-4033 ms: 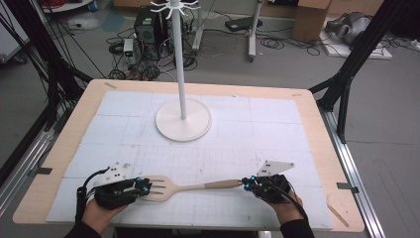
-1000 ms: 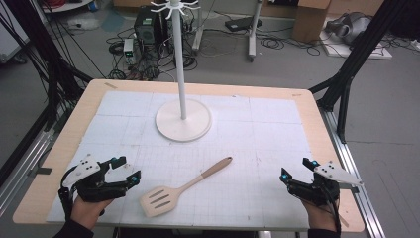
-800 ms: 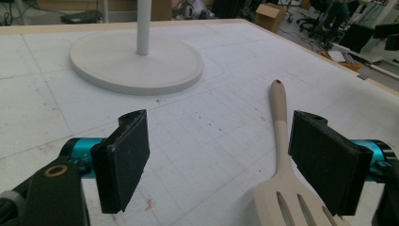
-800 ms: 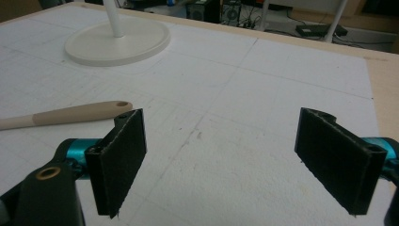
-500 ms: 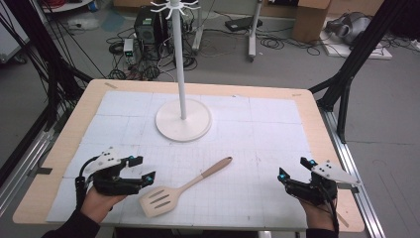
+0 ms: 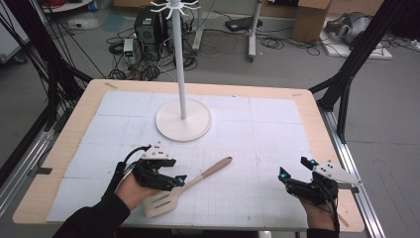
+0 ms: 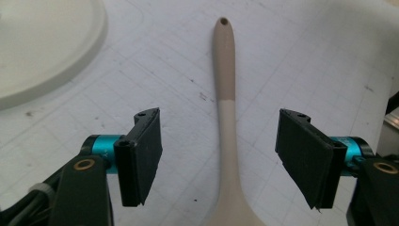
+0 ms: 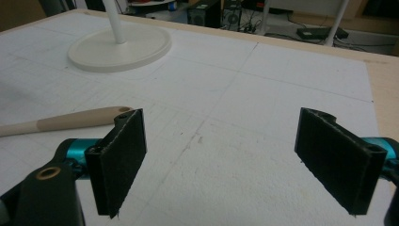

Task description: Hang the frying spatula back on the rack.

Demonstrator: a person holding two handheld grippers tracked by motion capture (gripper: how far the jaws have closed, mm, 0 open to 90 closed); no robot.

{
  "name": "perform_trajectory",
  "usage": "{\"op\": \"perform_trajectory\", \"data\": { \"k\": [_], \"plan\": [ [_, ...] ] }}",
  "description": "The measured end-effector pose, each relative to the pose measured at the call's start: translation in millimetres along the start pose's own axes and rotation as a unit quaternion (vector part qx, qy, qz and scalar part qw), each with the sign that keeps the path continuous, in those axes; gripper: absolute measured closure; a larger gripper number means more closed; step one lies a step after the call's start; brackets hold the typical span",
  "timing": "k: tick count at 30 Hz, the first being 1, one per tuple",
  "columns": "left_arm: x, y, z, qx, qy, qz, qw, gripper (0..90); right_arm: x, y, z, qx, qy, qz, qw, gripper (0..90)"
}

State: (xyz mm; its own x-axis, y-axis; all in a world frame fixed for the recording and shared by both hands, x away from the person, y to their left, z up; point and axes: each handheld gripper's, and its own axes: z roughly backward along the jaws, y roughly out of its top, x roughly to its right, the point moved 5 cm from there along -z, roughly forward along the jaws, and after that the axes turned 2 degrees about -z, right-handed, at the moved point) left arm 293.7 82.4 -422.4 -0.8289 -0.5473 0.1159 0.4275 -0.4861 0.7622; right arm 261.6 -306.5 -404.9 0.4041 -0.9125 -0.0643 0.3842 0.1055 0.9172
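Note:
A cream slotted spatula (image 6: pixel 161 202) lies on the white mat, its tan handle (image 6: pixel 218 166) pointing up and right. My left gripper (image 6: pixel 181 179) hovers over the spatula's neck. In the left gripper view the handle (image 7: pixel 226 84) runs up the middle between the pads of the left gripper (image 7: pixel 219 157), with a gap on each side. Those jaws have just been closing but do not touch it. My right gripper (image 6: pixel 297 168) rests open near the table's right front edge; between the jaws of the right gripper (image 8: pixel 221 160) is only mat. The handle tip (image 8: pixel 80 118) lies to its left.
A white stand with a round base (image 6: pixel 183 119) and a tall pole topped by hooks (image 6: pixel 173 6) stands at the mat's far middle. The wooden table edge (image 6: pixel 327 144) frames the mat. Black frame struts (image 6: pixel 346 74), cables and boxes sit beyond.
My left gripper has moved right to straddle the spatula's neck, and its jaws have narrowed. The spatula and the right gripper have stayed put.

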Motion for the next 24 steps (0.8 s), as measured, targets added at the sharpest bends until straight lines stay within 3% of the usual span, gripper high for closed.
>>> {"op": "perform_trajectory", "data": {
  "k": [5,6,9,16,24],
  "plan": [
    [2.8,-2.8,-23.6,-0.046,-0.006,-0.010,0.9989,37.5,0.3,-0.1,0.1,0.001,0.000,-0.001,1.0000,15.9],
    [2.8,-2.8,-23.6,-0.046,-0.006,-0.010,0.9989,38.0,0.3,-0.1,0.1,0.001,0.000,-0.001,1.0000,15.9],
    [4.4,-5.1,-35.9,-0.076,-0.015,-0.013,0.9969,41.0,0.0,0.3,-0.2,0.001,0.000,0.000,1.0000,15.9],
    [4.3,-7.1,-45.6,-0.100,-0.014,-0.012,0.9949,46.9,0.6,0.0,0.0,0.001,0.001,0.000,1.0000,15.9],
    [6.7,-12.0,-53.1,-0.127,-0.004,-0.028,0.9915,54.8,0.4,0.1,0.0,0.001,0.000,0.000,1.0000,15.9]
  ]
}}
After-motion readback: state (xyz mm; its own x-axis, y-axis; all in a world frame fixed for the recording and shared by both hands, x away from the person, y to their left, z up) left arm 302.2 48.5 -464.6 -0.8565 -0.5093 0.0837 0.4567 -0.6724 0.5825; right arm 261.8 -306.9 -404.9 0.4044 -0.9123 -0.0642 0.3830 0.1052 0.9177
